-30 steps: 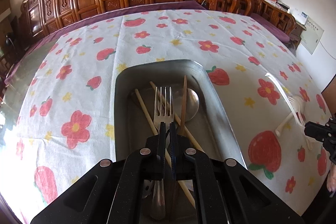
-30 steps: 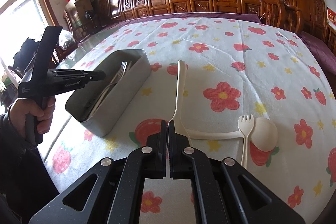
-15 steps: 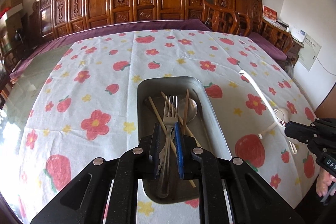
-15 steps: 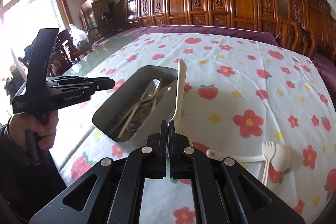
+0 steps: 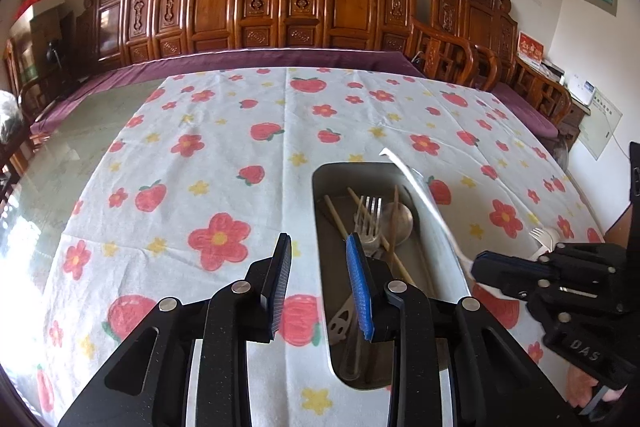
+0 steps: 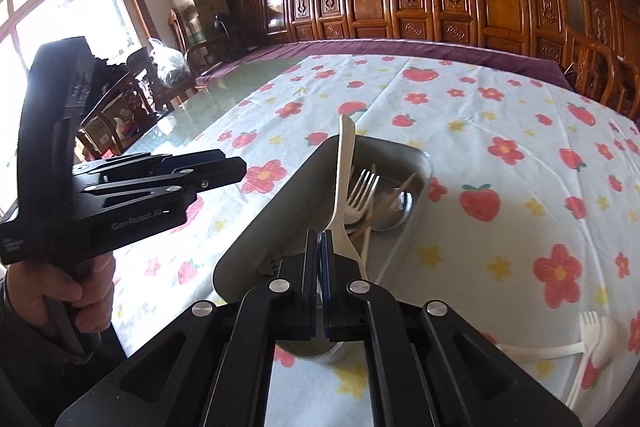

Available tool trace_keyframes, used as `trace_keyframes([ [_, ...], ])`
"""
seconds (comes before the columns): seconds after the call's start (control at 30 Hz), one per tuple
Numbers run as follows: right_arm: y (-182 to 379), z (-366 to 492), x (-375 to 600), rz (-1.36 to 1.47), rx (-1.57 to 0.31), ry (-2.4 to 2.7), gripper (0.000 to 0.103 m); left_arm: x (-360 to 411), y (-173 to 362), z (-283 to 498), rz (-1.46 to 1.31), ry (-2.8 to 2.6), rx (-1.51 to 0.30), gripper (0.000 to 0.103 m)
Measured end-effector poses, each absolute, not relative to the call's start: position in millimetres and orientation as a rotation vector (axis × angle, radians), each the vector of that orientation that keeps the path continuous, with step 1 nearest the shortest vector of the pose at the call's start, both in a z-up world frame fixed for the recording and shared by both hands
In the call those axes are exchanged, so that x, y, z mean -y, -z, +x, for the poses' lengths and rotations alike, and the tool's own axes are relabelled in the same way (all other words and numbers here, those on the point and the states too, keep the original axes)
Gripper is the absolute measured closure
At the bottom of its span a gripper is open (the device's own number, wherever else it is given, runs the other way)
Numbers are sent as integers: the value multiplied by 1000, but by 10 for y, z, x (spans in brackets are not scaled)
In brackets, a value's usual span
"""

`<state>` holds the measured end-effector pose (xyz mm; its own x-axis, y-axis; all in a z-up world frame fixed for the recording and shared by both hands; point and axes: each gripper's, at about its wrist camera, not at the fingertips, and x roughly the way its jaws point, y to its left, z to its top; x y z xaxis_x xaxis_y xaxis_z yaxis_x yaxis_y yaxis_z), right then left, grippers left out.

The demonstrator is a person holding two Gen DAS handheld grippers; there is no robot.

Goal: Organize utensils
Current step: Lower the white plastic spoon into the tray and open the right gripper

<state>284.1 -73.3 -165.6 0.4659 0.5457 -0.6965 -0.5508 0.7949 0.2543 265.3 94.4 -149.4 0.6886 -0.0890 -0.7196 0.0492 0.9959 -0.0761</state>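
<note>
Holding your right gripper (image 6: 320,247) tilted down over the tray (image 6: 256,227), clamped on the cream utensil (image 6: 343,179) | left gripper (image 5: 318,267) beside tray, jaws opening, empty

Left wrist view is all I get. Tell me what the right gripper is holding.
Observer: The right gripper is shut on the broad end of a cream plastic utensil; its own camera shows the pads head-on.
Operator: Report what isn't put away yet.
Observer: A white spoon lies right beside the white fork on the cloth.
Operator: Check the left gripper from outside.
Observer: It hangs beside the tray's outer long wall, jaws opening, nothing between them.
</note>
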Motion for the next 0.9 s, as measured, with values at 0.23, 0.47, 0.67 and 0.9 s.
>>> trace_keyframes([
  [0.23, 1905, 2993, 512, 40, -923, -674, 100, -1059, 1497, 2660, -52, 57, -805, 76],
  [0.47, 2061, 3036, 429, 61, -961, -689, 100, -1067, 1488, 2657, -54, 56, -799, 76],
  [0.67, 2046, 3038, 506, 95, -951, -702, 97, -1032, 1487, 2648, -49, 58, -796, 76],
  [0.9, 1744, 2902, 863, 67, -864, -671, 97, -930, 1471, 2638, -49, 77, -794, 76],
])
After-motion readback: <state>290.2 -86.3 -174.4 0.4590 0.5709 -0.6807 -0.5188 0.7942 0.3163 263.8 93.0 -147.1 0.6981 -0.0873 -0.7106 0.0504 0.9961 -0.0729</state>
